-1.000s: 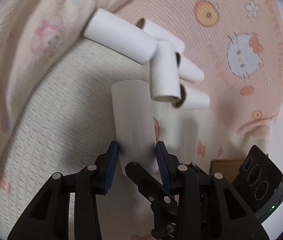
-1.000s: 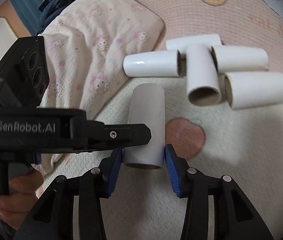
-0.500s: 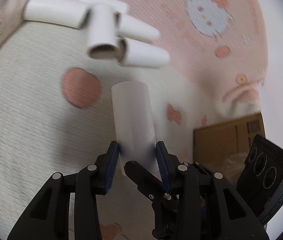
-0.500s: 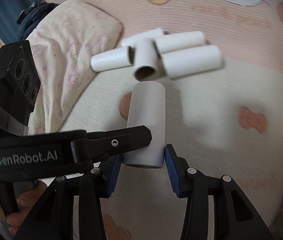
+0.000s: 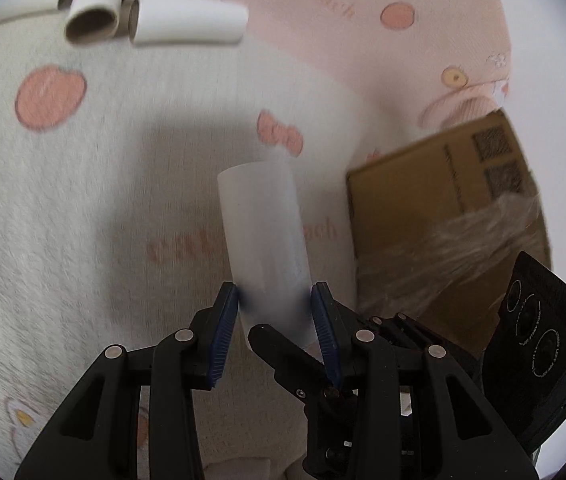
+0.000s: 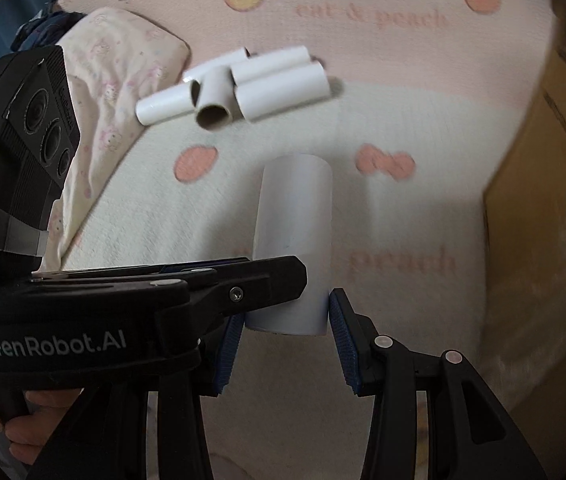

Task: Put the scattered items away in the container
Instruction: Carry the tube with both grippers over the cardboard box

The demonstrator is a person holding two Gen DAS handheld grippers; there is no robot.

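Moved: Both grippers have slid sideways across the bed with the roll between them; the pile of rolls has slipped to the top left of the left view, and much more of the box has come in on the right.
Left gripper (image 5: 275, 304): bottom middle of its view, blue pads pinching the low end of the held roll (image 5: 265, 236).
Right gripper (image 6: 285, 320): bottom middle of its view, jaws pinching the same held roll (image 6: 295, 240) near its bottom end; the left tool crosses in front of it from the left.
Hand (image 6: 31, 420): bottom left of the right view, wrapped round the left tool's handle.
Held roll: white, standing nearly upright in the middle of both views, above the bed cover.
Cardboard box (image 5: 443, 208): right side, near the held roll, with crinkly clear plastic inside.
Bed cover (image 5: 83, 200): cream and pink, with peaches and bows.
Pile of rolls (image 6: 239, 88): five white tubes, touching, farther up the frame.
Pillow (image 6: 123, 64): upper left of the right view, just beside the pile.
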